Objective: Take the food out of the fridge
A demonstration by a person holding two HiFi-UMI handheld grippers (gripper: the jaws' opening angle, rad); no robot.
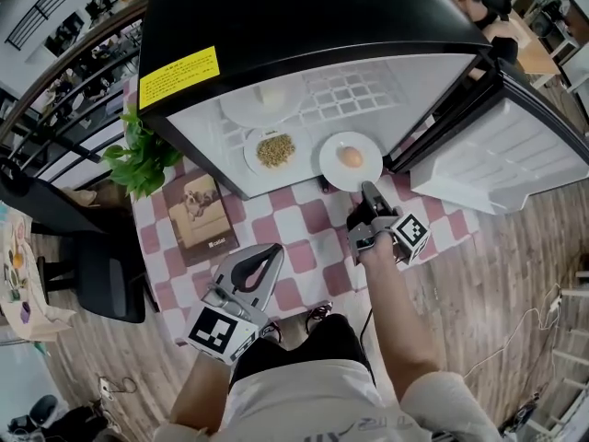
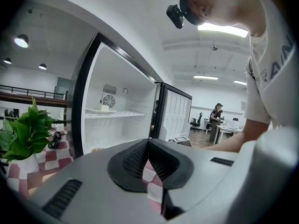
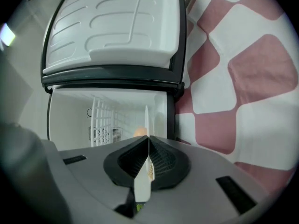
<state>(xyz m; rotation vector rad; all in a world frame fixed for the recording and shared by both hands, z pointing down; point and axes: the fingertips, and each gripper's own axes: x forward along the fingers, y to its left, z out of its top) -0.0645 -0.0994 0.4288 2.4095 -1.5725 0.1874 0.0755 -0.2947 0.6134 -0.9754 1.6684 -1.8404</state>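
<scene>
**Item: egg plate, at the fridge mouth, in my right claw**

Right gripper (image 1: pixel 369 192): jaws pressed onto the near rim of the white plate (image 1: pixel 328 162), seen edge-on between the pads; egg (image 1: pixel 350 157) lies on it.
Location: the plate sits at the front edge of the fridge (image 1: pixel 304 17) floor, straight ahead of the claw, so I judge the pull runs back toward me over the checked tablecloth (image 1: pixel 304 238).
Left gripper (image 1: pixel 270 254): jaws together, empty, well apart over the table; the right hand is nearer.
Also inside: grain plate (image 1: pixel 250 151).
Writing: yellow label (image 1: pixel 179 76) on the fridge top, print too small to read.
</scene>
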